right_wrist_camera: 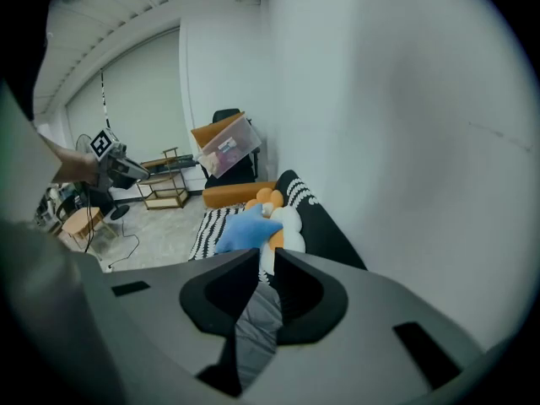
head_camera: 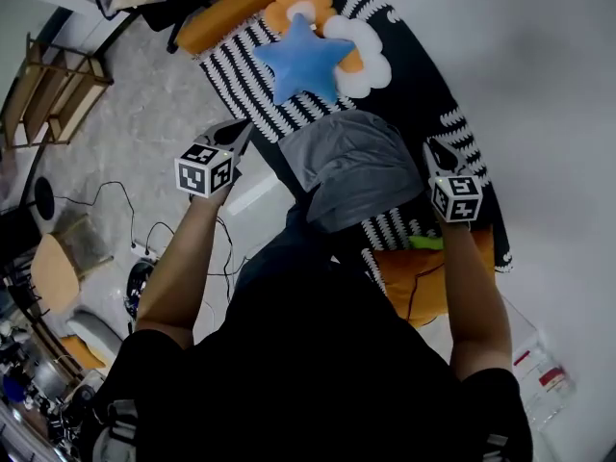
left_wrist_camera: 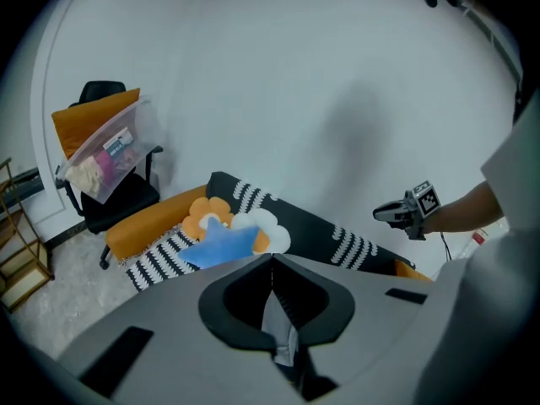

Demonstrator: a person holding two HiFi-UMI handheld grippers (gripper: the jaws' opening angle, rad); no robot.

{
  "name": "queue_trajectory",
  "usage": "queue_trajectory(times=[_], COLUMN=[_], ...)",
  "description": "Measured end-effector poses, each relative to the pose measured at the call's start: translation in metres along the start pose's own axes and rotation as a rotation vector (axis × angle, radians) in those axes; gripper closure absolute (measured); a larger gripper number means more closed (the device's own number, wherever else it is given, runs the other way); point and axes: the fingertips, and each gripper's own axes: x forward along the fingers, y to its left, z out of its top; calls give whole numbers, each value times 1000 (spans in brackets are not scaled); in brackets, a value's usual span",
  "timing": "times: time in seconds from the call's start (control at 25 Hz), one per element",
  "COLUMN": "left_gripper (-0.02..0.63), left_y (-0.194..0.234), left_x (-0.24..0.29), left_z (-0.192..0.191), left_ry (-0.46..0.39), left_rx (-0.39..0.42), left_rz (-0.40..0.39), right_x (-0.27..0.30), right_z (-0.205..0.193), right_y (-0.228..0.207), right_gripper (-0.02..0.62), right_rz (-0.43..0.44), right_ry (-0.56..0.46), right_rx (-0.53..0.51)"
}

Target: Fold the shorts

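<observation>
The grey shorts (head_camera: 356,166) hang spread between my two grippers above the sofa (head_camera: 241,65). My left gripper (head_camera: 243,131) holds their left edge, and in the left gripper view its jaws (left_wrist_camera: 272,264) are closed with grey cloth (left_wrist_camera: 280,327) pinched between them. My right gripper (head_camera: 435,150) holds the right edge. In the right gripper view a band of grey cloth (right_wrist_camera: 257,319) runs through its narrowly parted jaws (right_wrist_camera: 268,256). Each gripper view shows the other gripper in the distance: the right gripper (left_wrist_camera: 409,211) and the left gripper (right_wrist_camera: 114,163).
On the sofa's black-and-white striped cover lie a blue star pillow (head_camera: 303,58), an orange flower pillow (head_camera: 313,6) and a white cloud pillow (head_camera: 371,65). An orange cushion (head_camera: 423,277) sits below the shorts. A wooden shelf (head_camera: 48,89) and cables (head_camera: 144,229) are on the floor at left.
</observation>
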Motion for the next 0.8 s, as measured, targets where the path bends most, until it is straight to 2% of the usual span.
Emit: queue_trajectory(times=[0.28,0.44,0.6,0.8], left_gripper=[588,588,588,586], left_y=[38,63,80,84], left_x=[38,42,54,77], left_z=[-40,-65,-86,-117], left_ry=[77,96,104,134], left_rx=[-9,-50,-72,-62], left_rz=[-37,-18,-7,-8], right_x=[62,95,124,151], right_z=[-20,-35,-55,-90], right_y=[9,19,26,23], right_gripper=[526,523,513,501], right_rz=[31,55,66,86], right_ry=[105,177,224,288], right_rx=[-28,-101,-110,-149])
